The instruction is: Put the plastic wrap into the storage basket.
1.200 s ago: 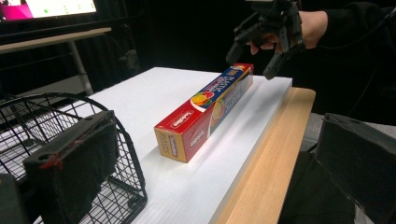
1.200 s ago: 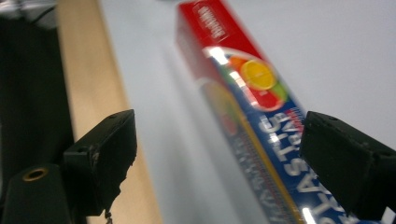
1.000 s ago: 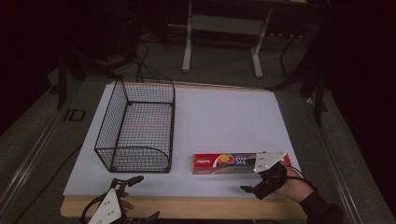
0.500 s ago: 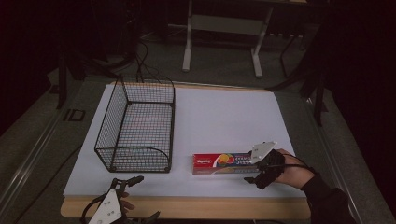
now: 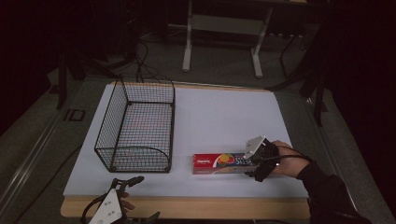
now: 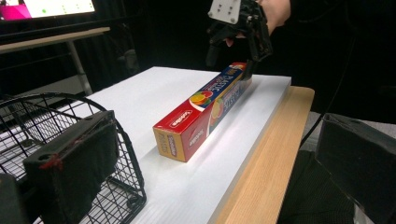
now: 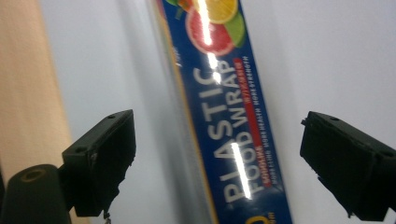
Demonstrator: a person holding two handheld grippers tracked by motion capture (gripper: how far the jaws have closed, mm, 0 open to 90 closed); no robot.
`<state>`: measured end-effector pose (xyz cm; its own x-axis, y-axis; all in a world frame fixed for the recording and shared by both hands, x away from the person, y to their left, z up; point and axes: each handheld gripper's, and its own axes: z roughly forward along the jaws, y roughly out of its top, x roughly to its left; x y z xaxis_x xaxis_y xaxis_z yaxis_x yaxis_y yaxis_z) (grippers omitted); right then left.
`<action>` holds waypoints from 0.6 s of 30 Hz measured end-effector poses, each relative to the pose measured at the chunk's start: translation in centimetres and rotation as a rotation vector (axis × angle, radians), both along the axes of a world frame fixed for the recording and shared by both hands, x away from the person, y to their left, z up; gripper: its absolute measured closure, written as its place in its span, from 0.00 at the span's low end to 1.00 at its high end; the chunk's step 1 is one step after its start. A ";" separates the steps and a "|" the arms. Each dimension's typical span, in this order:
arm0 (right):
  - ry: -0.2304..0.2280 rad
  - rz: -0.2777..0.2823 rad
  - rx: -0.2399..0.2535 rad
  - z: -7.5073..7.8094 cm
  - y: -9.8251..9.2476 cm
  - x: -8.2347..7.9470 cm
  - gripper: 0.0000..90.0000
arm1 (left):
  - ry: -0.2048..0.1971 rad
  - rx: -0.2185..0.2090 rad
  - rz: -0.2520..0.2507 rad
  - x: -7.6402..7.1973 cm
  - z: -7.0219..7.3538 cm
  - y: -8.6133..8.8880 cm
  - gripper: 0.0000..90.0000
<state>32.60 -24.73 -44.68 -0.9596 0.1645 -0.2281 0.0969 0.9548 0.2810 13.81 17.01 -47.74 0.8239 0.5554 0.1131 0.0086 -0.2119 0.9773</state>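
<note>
The right gripper (image 5: 258, 163) is hanging over the right end of the plastic wrap box (image 5: 220, 163), jaws spread wide, one on either side of the box and neither touching it as the right gripper view shows it: white table is showing between each jaw and the long blue side. It is gripping nothing. The box is lying flat on the white table (image 5: 224, 116), near the front edge and running along it, its red end pointing toward the wire basket (image 5: 137, 126), just apart from the basket's front corner. The left gripper (image 5: 122, 198) is sitting low at the table's front-left edge, jaws parted wide and empty, with the basket's rim right beside one jaw in the left gripper view. Behind the box, open white surface is stretching to the far edge; the wooden lip (image 5: 187, 207) is lying close on the near side.
</note>
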 end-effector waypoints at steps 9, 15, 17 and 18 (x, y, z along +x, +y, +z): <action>0.025 0.027 -0.061 -0.5 1.0 1.6 0.12 | 0.002 0.005 -0.003 0.0 0.0 0.0 0.00; 0.045 0.050 -0.098 -1.4 1.9 2.5 0.15 | 0.003 0.006 -0.005 0.0 -0.1 0.0 0.00; 0.057 0.062 -0.117 -1.9 2.5 2.9 0.16 | 0.004 0.008 -0.007 0.0 -0.1 0.0 0.00; 0.057 0.062 -0.117 -1.9 2.5 2.9 0.16 | 0.004 0.008 -0.007 0.0 -0.1 0.0 0.00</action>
<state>35.51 -22.27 -46.54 -0.9792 0.0802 -0.1866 0.0496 0.9853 0.1634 13.84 16.96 -47.81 0.8281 0.5488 0.1145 0.0108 -0.2199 0.9755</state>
